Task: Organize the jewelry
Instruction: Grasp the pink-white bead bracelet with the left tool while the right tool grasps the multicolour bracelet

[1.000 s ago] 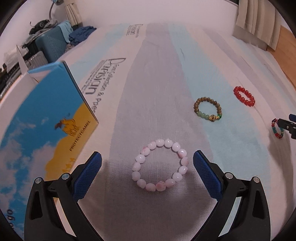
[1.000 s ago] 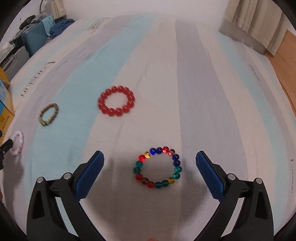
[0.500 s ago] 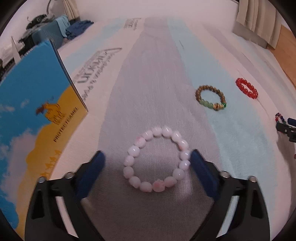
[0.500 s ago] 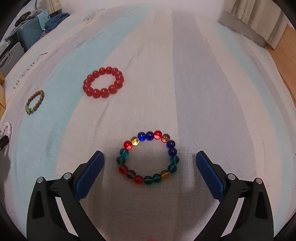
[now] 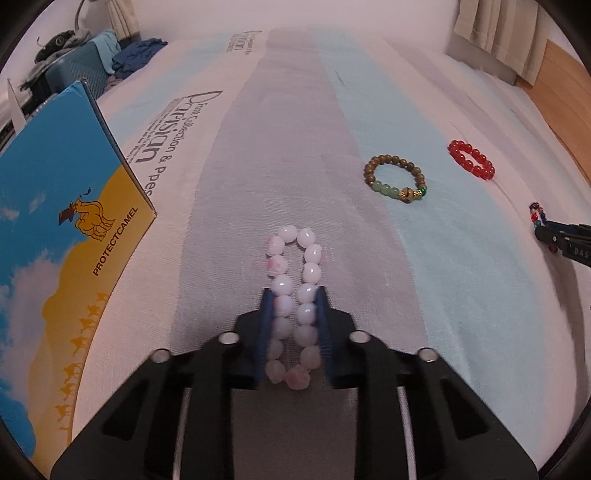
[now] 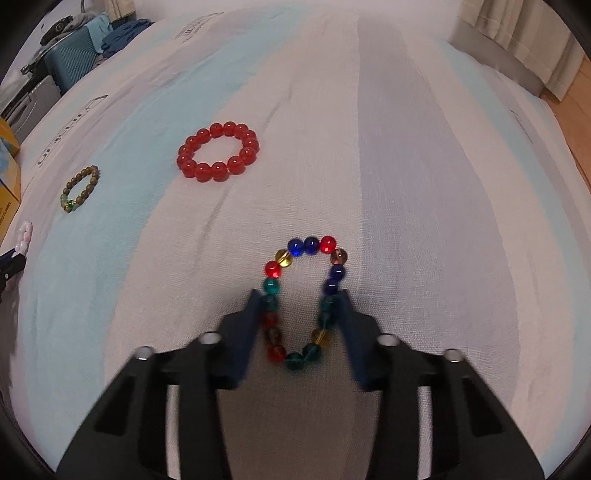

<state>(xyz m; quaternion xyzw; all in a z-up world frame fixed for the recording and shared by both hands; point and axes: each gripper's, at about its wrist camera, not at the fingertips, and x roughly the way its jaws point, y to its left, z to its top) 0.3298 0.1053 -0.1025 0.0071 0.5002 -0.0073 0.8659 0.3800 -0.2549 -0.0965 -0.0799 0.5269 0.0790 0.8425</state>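
Now both tilt steeply down, left gripper (image 5: 293,306) pinching the pink bracelet (image 5: 293,291), right gripper (image 6: 301,308) squeezing the multicolored bracelet (image 6: 306,295).

A blue-and-yellow "PROTECTCAMEL" box (image 5: 66,236) stands at the left edge of the striped mattress cover (image 5: 295,129). Beyond the far left corner: a teal suitcase (image 5: 79,75). Far right: beige curtains (image 5: 502,33).

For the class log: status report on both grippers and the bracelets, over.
Left gripper has just closed, shut on pink bracelet. Right gripper has just closed, shut on multicolour bracelet. Red bracelet and brown bracelet lie apart; nothing blocking.
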